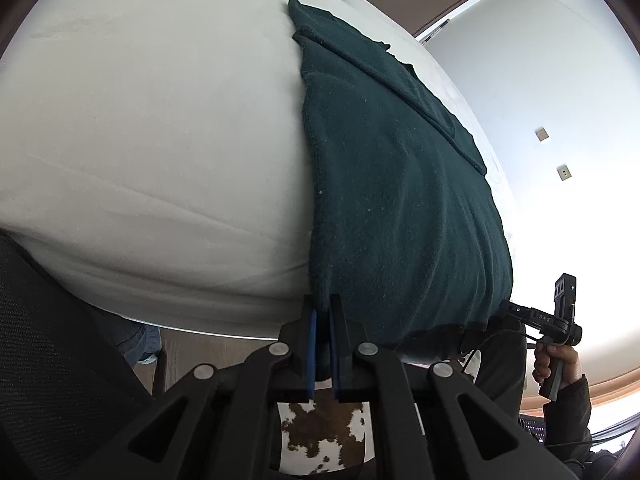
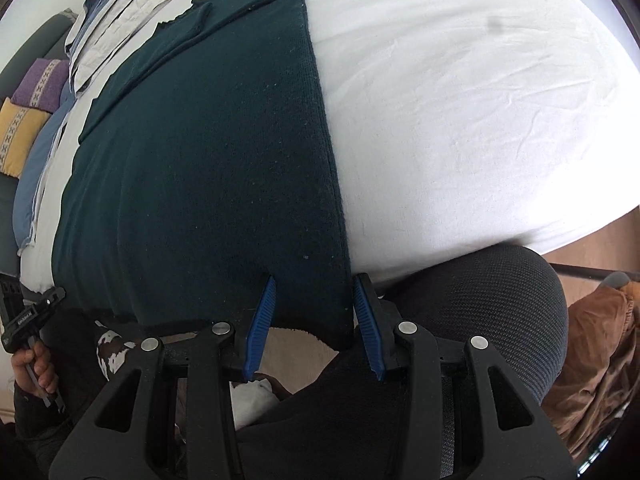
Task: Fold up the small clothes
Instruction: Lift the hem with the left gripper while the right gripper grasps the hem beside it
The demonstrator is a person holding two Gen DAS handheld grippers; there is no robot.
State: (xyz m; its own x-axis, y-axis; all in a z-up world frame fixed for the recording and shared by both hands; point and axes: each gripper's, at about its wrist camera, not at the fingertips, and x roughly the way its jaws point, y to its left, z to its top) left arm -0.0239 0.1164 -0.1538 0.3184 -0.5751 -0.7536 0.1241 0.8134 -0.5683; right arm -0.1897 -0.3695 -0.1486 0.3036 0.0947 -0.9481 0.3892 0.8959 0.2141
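A dark teal knitted garment (image 1: 392, 168) lies spread lengthwise on the white bed (image 1: 140, 140), its near hem hanging over the bed's edge. My left gripper (image 1: 323, 312) is shut on the garment's near left corner. In the right wrist view the garment (image 2: 208, 168) fills the left half. My right gripper (image 2: 314, 296) is open, its blue pads (image 2: 262, 312) on either side of the garment's near right corner at the hem. The right gripper also shows in the left wrist view (image 1: 560, 312), held in a hand.
Folded pale and blue clothes (image 2: 120, 12) and purple and yellow cushions (image 2: 28, 112) lie at the bed's far end. A black mesh chair (image 2: 480, 292) stands against the near edge. A brown cloth (image 2: 592, 356) lies on the floor at right.
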